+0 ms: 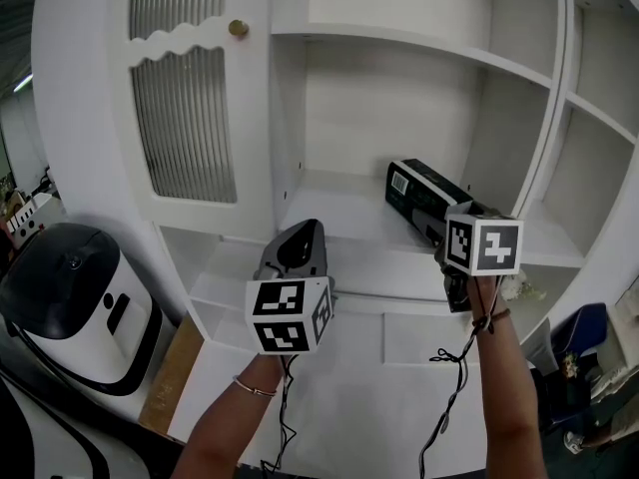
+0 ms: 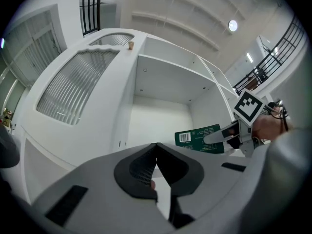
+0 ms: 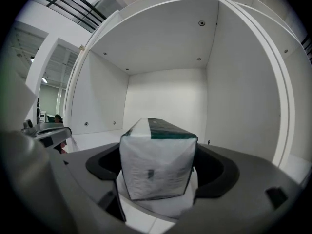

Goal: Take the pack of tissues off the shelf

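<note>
Pack of tissues (image 1: 417, 192): dark green, barcode on the far end, lying lengthwise on the middle shelf (image 1: 334, 218) of a white cabinet (image 1: 85, 118).

Right gripper (image 1: 444, 234): level at the shelf, jaws wide apart with the near end of the pack between them, flush against its sides. Whether they press on it cannot be told.

Left gripper (image 1: 300, 242): jaws together, nothing between them, held in front of the cabinet below the shelf, apart from the pack.

Ribbed-glass door (image 1: 185, 128) with a brass knob (image 1: 239, 28), left of the open compartments.

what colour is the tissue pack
Tissue pack: dark green with a white barcode label; best in left gripper view.
</note>
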The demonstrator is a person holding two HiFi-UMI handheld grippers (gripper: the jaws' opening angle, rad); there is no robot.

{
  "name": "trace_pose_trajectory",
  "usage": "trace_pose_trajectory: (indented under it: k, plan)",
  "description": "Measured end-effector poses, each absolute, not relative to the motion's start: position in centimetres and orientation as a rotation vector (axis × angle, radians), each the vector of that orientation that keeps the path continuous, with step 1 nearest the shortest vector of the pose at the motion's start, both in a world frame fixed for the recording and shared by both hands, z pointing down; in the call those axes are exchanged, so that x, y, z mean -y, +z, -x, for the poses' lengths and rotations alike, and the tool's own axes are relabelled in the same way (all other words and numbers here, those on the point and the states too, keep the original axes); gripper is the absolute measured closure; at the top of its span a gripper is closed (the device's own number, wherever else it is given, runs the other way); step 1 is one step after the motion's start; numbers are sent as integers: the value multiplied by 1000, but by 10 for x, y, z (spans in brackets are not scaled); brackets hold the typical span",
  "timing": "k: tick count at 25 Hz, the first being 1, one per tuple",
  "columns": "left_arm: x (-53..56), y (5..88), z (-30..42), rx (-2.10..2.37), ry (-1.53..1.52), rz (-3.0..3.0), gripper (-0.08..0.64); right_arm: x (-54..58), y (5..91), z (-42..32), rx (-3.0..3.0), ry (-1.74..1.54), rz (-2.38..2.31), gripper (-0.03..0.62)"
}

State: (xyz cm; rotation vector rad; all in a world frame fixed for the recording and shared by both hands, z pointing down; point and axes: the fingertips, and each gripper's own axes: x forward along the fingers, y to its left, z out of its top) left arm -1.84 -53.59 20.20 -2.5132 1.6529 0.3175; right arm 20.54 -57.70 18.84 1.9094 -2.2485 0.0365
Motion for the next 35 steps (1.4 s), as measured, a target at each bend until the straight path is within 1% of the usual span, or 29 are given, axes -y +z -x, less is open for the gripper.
trace_pose_trajectory:
  k: [6, 8, 13, 21, 35]
  plan:
    - [531, 207, 23, -1668, 329, 2525, 543, 577, 190, -205, 2207, -8, -1918, 152]
    - [529, 209, 24, -1675, 337, 2527, 543, 577, 189, -206, 2194, -21, -1928, 171]
    - [524, 212, 28, -1690, 347, 2529, 543, 577, 189, -207, 2181, -44, -1942, 181]
    - [514, 211, 37, -1707, 359, 2517, 543, 575, 189, -207, 2178, -29, -1949, 224]
    - [508, 206, 49, -1719, 380, 2531, 543, 559, 177, -201, 2181, -109, -2032, 239]
